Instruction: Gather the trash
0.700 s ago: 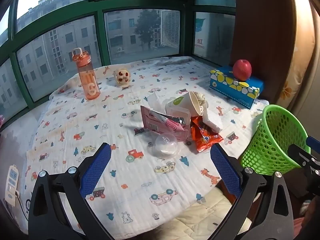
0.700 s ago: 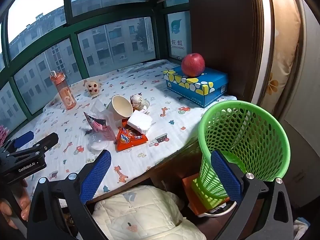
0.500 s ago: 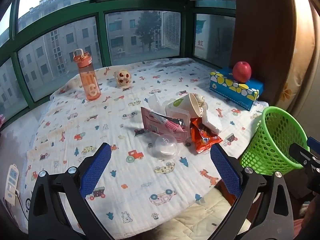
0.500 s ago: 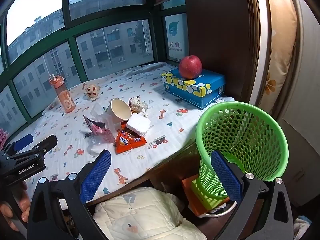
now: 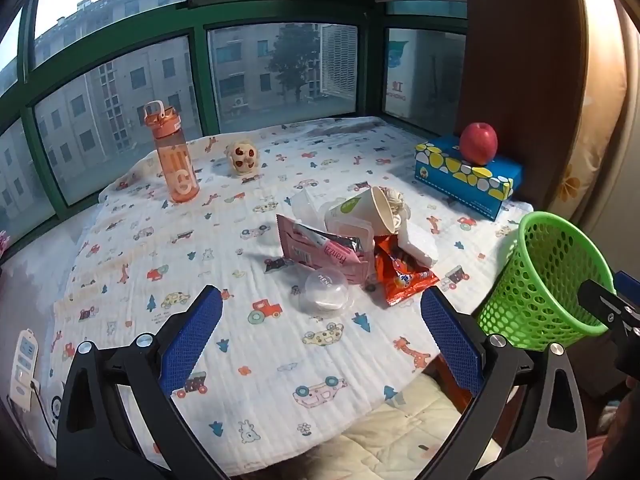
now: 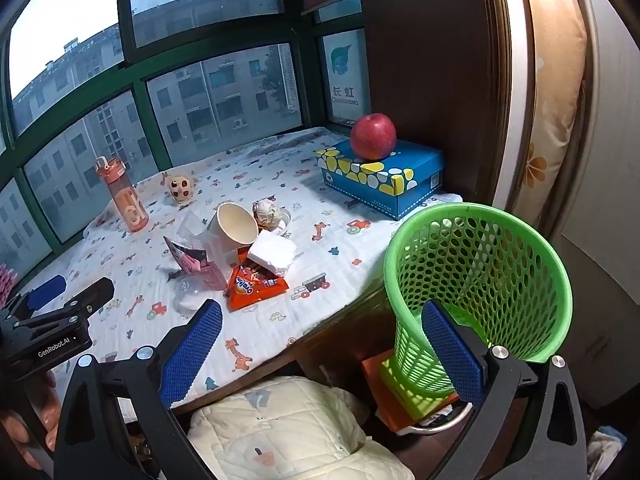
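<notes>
A heap of trash lies mid-cloth: a tipped paper cup (image 5: pixel 370 210) (image 6: pixel 236 226), a pink wrapper (image 5: pixel 320 254) (image 6: pixel 196 266), an orange snack bag (image 5: pixel 402 278) (image 6: pixel 256 286), a white foam chunk (image 5: pixel 418 240) (image 6: pixel 272 254), a clear plastic dome lid (image 5: pixel 326 292) (image 6: pixel 188 294) and crumpled paper (image 6: pixel 268 212). A green mesh basket (image 5: pixel 548 276) (image 6: pixel 476 272) stands off the table's right edge. My left gripper (image 5: pixel 320 338) hangs open short of the heap, empty. My right gripper (image 6: pixel 320 348) is open over the table edge beside the basket, empty.
An orange water bottle (image 5: pixel 172 160) and a small spotted toy (image 5: pixel 242 156) stand near the green-framed window. A red apple (image 5: pixel 478 144) rests on a blue tissue box (image 5: pixel 468 178) at the back right. A quilted cream cushion (image 6: pixel 288 432) lies below the table's front edge.
Both views have drifted slightly; the heap and basket sit a little further off in the frame. Both grippers stay wide open and empty.
</notes>
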### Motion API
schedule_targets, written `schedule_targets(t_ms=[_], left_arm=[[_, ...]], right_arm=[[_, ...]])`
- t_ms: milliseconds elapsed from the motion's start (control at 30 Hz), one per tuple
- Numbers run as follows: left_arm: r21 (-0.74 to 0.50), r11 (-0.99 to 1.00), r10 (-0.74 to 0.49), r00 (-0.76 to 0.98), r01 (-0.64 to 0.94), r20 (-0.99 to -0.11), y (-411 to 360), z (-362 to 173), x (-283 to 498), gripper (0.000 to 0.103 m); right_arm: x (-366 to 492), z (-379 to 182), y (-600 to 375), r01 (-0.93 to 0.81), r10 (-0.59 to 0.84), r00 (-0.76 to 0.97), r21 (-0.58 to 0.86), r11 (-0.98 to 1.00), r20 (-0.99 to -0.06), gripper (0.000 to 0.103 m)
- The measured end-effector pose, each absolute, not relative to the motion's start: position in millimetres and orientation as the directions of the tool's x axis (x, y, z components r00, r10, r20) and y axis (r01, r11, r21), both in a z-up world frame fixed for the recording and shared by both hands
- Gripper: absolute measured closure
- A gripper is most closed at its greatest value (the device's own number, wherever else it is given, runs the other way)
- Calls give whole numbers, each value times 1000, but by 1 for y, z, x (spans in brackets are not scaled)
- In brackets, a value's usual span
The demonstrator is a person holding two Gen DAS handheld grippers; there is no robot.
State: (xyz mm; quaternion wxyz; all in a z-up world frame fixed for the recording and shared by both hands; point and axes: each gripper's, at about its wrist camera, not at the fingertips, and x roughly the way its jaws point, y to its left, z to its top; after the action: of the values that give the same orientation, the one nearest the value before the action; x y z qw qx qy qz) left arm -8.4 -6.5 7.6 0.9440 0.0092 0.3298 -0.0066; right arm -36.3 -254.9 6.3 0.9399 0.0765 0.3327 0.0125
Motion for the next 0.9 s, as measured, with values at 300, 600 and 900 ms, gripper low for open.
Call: schedule_targets(t_ms=[300, 600, 900], left_arm=[[6, 1000, -7, 778, 14, -628, -7, 7, -9, 5], [7, 1000, -6, 778, 14, -629, -6, 6, -9, 5], [1, 1000, -7, 775, 9, -632, -4, 3, -8, 5]], right_arm=[[-38, 6, -255, 30, 73, 779, 154, 988, -622, 6], [-37, 4, -255, 29, 76, 776, 156, 987, -626, 6], [-36, 2, -254, 32, 76, 773, 158, 987, -630, 6]])
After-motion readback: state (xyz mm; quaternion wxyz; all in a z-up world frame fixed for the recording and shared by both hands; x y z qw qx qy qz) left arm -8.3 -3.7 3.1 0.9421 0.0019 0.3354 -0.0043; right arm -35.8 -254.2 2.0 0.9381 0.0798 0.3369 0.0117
